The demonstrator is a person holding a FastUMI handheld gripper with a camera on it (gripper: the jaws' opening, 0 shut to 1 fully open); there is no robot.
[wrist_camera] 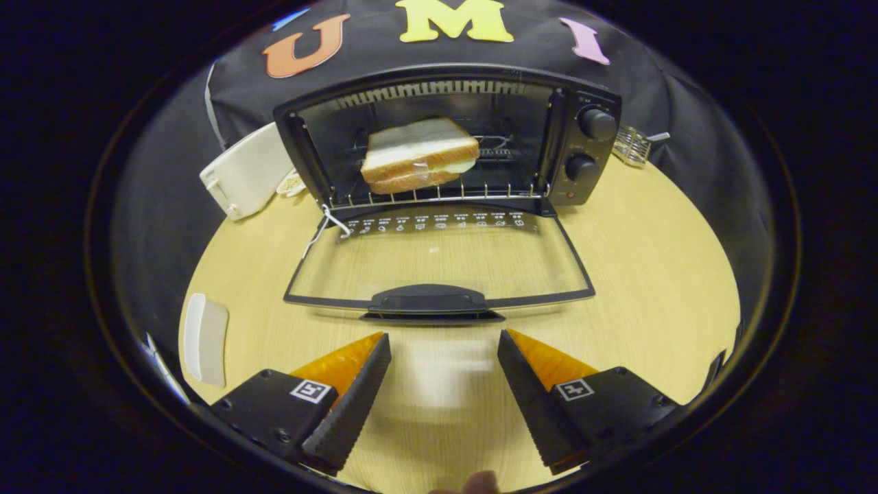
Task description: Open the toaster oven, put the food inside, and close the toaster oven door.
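Observation:
A black toaster oven (pixel 583 147) stands at the far side of the wooden table (pixel 651 274), its glass door (pixel 439 257) folded down flat toward me. A sandwich (pixel 418 156) of white bread with a pale filling lies on the wire rack (pixel 494 193) inside the oven cavity, left of the middle. The door's black handle (pixel 429 302) lies just ahead of my fingers. My gripper (pixel 444 350) is open, with bare tabletop between the fingers, well short of the oven.
A white appliance (pixel 247 171) leans beside the oven's left wall. A small wire rack (pixel 631 145) lies behind the oven's right side. A white flat object (pixel 204 337) rests near the table's left edge. Two knobs (pixel 595 123) sit on the oven's right panel.

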